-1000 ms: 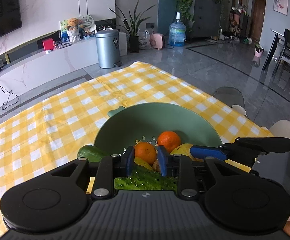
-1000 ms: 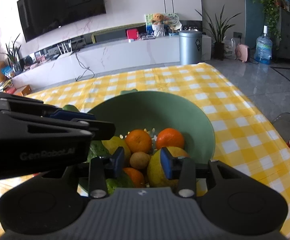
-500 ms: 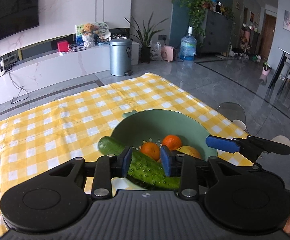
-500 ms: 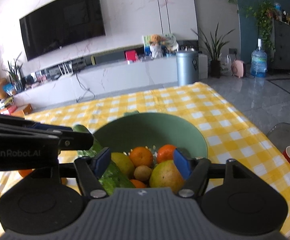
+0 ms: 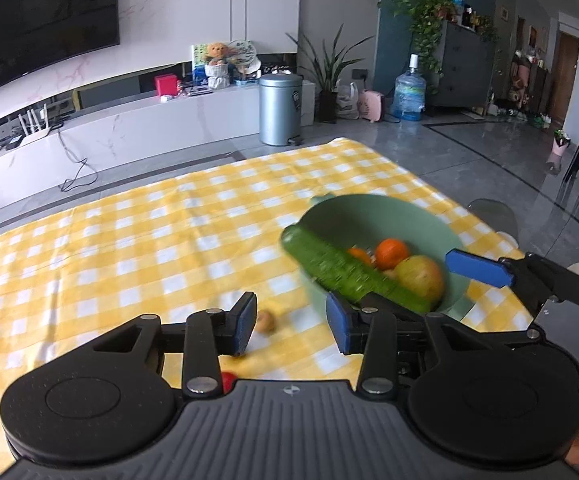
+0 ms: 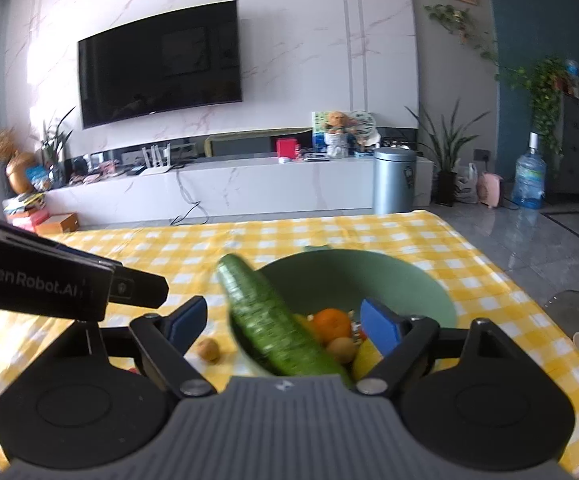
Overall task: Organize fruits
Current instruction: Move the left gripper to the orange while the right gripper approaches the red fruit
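A long green cucumber (image 6: 277, 324) lies tilted across the near-left rim of the round green colander bowl (image 6: 425, 288), near the surface's right edge. Both hand-held grippers, left (image 5: 291, 324) and right (image 6: 281, 322), have just been opening and grasp nothing.

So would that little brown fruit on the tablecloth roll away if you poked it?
Probably: the little brown fruit looks round and lies loose on the flat tablecloth. It seems small, so likely light. The cloth may slow it.
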`<control>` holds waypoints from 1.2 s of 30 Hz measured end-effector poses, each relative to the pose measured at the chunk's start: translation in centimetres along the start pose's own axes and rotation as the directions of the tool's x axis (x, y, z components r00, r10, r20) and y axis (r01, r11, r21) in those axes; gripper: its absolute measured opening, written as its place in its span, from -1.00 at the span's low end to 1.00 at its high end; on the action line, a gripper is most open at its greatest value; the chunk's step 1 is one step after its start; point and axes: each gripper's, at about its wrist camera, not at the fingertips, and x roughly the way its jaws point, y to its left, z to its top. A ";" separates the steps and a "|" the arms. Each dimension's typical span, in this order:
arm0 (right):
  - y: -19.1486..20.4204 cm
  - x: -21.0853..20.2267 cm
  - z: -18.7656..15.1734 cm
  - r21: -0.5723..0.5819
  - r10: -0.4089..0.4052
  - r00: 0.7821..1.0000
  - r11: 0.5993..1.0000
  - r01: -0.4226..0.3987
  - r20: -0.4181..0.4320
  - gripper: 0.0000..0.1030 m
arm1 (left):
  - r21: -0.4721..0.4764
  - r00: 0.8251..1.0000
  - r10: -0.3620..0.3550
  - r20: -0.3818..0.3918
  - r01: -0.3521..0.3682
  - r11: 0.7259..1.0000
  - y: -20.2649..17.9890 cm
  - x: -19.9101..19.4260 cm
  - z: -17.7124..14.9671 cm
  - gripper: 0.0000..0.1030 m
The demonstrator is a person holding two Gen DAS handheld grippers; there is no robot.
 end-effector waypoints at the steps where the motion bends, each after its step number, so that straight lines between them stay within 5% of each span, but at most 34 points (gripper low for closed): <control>1: 0.4 -0.1 -0.2 -0.007 -0.004 1.000 1.000 0.004 0.003 0.58 | -0.007 1.000 0.006 -0.005 -0.006 1.000 0.4 0.0 -0.3 -0.07; 15: 6.5 0.4 -1.4 -0.141 0.066 0.998 0.988 -0.068 -0.023 0.72 | -0.161 0.999 0.040 0.002 -0.039 0.986 6.4 -0.8 -2.8 -0.06; 25: 9.1 3.5 -1.9 -0.176 0.085 0.989 0.979 -0.106 -0.121 0.29 | -0.244 0.997 0.076 -0.021 -0.078 0.967 10.4 0.3 -4.6 0.01; 36: 9.7 7.2 -2.6 -0.133 0.079 0.976 0.985 -0.107 -0.204 0.07 | -0.314 0.993 0.091 -0.079 -0.111 0.943 13.3 2.2 -6.4 0.02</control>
